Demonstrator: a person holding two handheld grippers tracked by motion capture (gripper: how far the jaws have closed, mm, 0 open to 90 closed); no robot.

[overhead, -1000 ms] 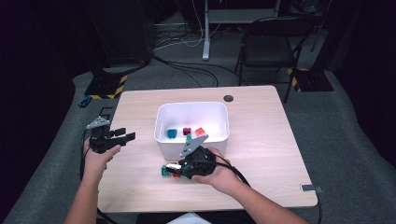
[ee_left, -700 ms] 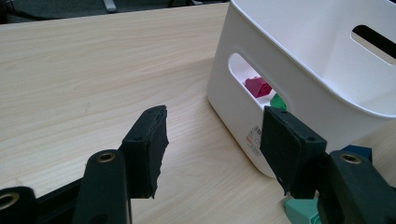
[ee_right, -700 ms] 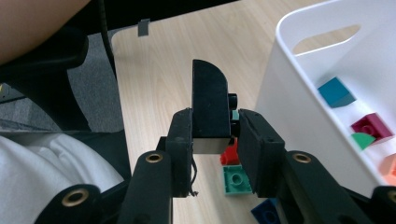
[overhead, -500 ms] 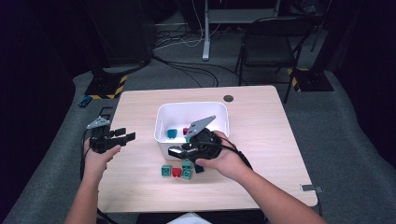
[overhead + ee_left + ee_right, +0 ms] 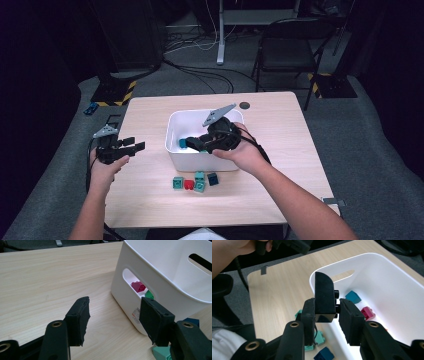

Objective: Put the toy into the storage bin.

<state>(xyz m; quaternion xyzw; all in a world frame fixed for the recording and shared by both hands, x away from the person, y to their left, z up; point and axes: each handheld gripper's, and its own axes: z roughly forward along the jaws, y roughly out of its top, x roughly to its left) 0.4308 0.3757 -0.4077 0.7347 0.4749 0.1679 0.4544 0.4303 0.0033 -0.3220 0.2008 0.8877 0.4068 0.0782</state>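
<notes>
We hold a black block (image 5: pixel 324 297) clamped in our right gripper (image 5: pixel 202 142), over the near-left part of the white bin (image 5: pixel 175 131). The block stands upright between the jaws, its studs facing the right jaw, so release would probably drop it into the bin. Smooth plastic teal (image 5: pixel 353 297) and magenta (image 5: pixel 368 313) blocks lie inside the bin. Our left gripper (image 5: pixel 131 145) hangs with jaws wide apart and empty, left of the bin over the wood-grain counter (image 5: pixel 280 115).
</notes>
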